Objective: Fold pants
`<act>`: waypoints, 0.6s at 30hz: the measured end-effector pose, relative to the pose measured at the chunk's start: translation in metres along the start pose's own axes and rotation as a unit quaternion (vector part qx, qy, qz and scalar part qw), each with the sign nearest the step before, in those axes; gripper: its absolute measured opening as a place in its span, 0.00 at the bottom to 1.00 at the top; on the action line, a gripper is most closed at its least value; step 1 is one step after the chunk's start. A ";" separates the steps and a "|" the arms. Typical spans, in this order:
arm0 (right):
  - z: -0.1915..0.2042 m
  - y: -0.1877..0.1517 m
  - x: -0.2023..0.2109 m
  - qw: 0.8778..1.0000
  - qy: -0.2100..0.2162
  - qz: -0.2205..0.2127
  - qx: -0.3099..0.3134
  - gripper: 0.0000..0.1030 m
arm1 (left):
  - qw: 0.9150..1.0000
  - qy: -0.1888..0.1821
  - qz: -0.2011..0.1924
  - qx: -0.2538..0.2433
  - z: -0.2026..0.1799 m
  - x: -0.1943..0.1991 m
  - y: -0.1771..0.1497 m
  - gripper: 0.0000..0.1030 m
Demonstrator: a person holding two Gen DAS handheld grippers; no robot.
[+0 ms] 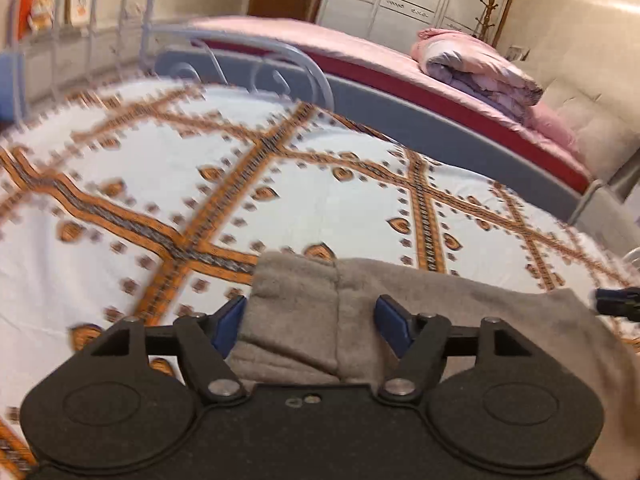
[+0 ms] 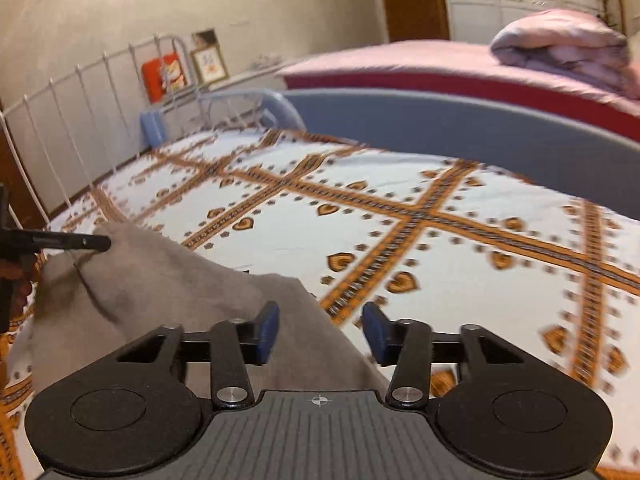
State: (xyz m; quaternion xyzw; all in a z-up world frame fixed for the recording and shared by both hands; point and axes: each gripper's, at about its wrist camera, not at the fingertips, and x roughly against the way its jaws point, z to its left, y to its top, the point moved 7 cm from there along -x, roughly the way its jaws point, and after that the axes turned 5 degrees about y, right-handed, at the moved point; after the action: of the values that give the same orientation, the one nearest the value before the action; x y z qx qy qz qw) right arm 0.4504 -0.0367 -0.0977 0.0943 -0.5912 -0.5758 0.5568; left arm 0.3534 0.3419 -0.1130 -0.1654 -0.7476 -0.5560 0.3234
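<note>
Grey pants (image 1: pixel 460 312) lie on a bed with a white and orange patterned sheet (image 1: pixel 320 184). In the left wrist view my left gripper (image 1: pixel 310 322) is open, its blue pads on either side of a folded grey edge of the pants. In the right wrist view my right gripper (image 2: pixel 320 332) is open over the right edge of the pants (image 2: pixel 160 280), with cloth between and under the pads. The left gripper's tip (image 2: pixel 80 242) shows at the left, touching the cloth. The right gripper's tip (image 1: pixel 616 300) shows at the right edge of the left wrist view.
A metal bed frame (image 2: pixel 80 92) runs along the wall on the far left. A grey bed rail (image 1: pixel 440 124) borders the far side. Behind it is a second bed with pink bedding (image 1: pixel 360 48) and a folded quilt (image 1: pixel 480 68).
</note>
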 end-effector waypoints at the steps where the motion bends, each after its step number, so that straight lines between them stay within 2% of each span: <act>1: -0.001 0.001 -0.010 1.000 0.005 0.006 -0.001 0.42 | 1.000 -0.006 0.000 0.001 0.001 -0.002 0.000 0.61; 3: -0.002 0.002 -0.027 1.000 0.015 0.018 0.000 0.42 | 1.000 -0.023 0.004 -0.002 0.001 -0.005 0.000 0.59; 4: 0.002 0.003 -0.030 0.999 0.025 0.026 0.003 0.42 | 1.000 -0.030 0.007 -0.004 0.001 -0.006 -0.001 0.55; 5: 0.005 0.002 -0.035 0.999 0.033 0.037 0.008 0.42 | 0.999 -0.044 0.012 -0.003 0.001 -0.007 -0.002 0.43; 6: 0.006 0.000 -0.040 0.998 0.037 0.048 0.016 0.38 | 0.999 -0.053 0.013 -0.002 0.000 -0.007 -0.002 0.42; 7: 0.010 -0.001 -0.043 0.997 0.046 0.058 0.029 0.02 | 0.999 -0.048 0.004 -0.006 -0.001 -0.006 -0.001 0.39; 8: 0.014 -0.002 -0.044 0.996 0.046 0.065 0.041 0.02 | 0.999 -0.035 -0.019 -0.007 -0.002 -0.002 0.003 0.26; 9: 0.017 0.002 -0.042 0.996 0.032 0.060 0.056 0.02 | 0.999 -0.024 -0.040 -0.009 -0.004 0.002 0.007 0.25; 11: 0.022 0.016 -0.034 0.998 0.013 0.027 0.062 0.02 | 0.998 0.005 -0.055 -0.035 -0.012 0.001 0.008 0.25; 12: 0.019 0.018 -0.035 0.998 0.000 0.020 0.057 0.02 | 0.998 0.014 -0.039 -0.044 -0.015 -0.007 0.001 0.25; 13: 0.013 0.013 -0.045 0.998 -0.014 0.038 0.049 0.02 | 0.999 0.018 -0.026 -0.042 -0.014 -0.013 -0.003 0.28; 14: 0.009 0.002 -0.058 0.996 -0.019 0.076 0.042 0.02 | 0.999 0.022 -0.028 -0.041 -0.012 -0.013 -0.005 0.34; 15: 0.007 -0.008 -0.068 0.994 -0.022 0.095 0.039 0.02 | 0.999 0.025 -0.032 -0.034 -0.009 -0.010 -0.003 0.37; 17: 0.007 0.000 -0.056 0.997 -0.028 0.064 0.021 0.05 | 0.999 0.029 -0.038 -0.019 -0.002 0.003 0.002 0.54; 18: 0.006 0.005 -0.045 0.998 -0.031 0.053 0.006 0.06 | 0.998 0.043 -0.051 -0.021 0.001 0.015 0.004 0.58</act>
State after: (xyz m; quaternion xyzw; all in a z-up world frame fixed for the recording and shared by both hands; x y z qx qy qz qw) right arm 0.4647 0.0020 -0.1169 0.0482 -0.6157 -0.5444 0.5676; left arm 0.3450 0.3429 -0.1005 -0.1095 -0.7285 -0.5942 0.3228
